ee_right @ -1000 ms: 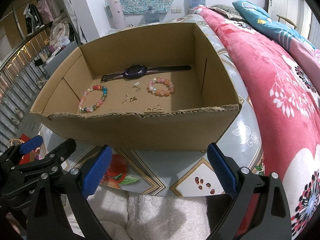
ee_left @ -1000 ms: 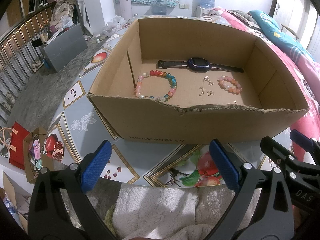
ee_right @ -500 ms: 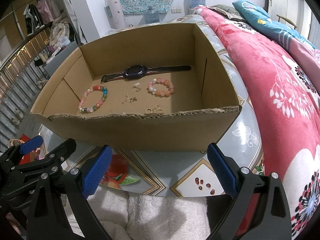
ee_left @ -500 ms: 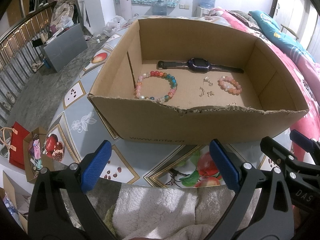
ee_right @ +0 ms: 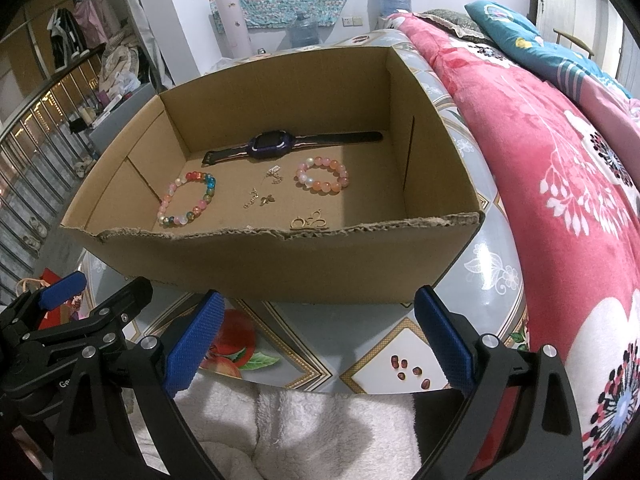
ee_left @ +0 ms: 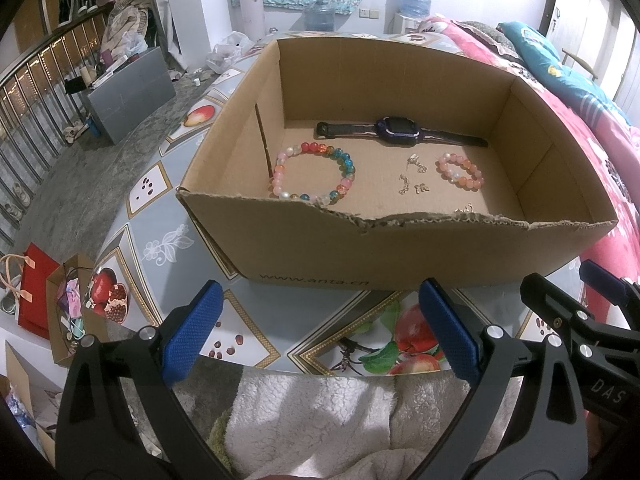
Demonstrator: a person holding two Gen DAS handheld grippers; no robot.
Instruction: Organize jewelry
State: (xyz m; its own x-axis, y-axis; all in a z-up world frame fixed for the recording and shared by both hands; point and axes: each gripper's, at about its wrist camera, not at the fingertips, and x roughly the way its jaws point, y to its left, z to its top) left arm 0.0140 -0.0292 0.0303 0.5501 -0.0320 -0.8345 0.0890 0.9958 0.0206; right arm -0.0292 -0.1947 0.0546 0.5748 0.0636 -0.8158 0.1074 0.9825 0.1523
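Note:
An open cardboard box (ee_left: 400, 252) (ee_right: 280, 264) stands on a fruit-patterned table. On its floor lie a multicoloured bead bracelet (ee_left: 312, 176) (ee_right: 188, 199), a smaller pink-orange bracelet (ee_left: 460, 171) (ee_right: 322, 174), a dark smartwatch (ee_left: 400, 131) (ee_right: 272, 145), small metal earrings (ee_left: 414, 178) (ee_right: 262, 194) and gold ear pieces (ee_right: 308, 220) by the near wall. My left gripper (ee_left: 320, 336) and right gripper (ee_right: 316, 338) hover side by side before the box, both open and empty.
A pink floral quilt (ee_right: 560, 184) covers the bed right of the table (ee_left: 160, 248). White fleece (ee_left: 320, 416) lies under both grippers. Left of the table, on the floor, are a red bag (ee_left: 36, 292), a brown bag and a grey box (ee_left: 128, 96).
Both views have risen very slightly, showing a little more of the box floor. The jewelry has not moved and both grippers remain open.

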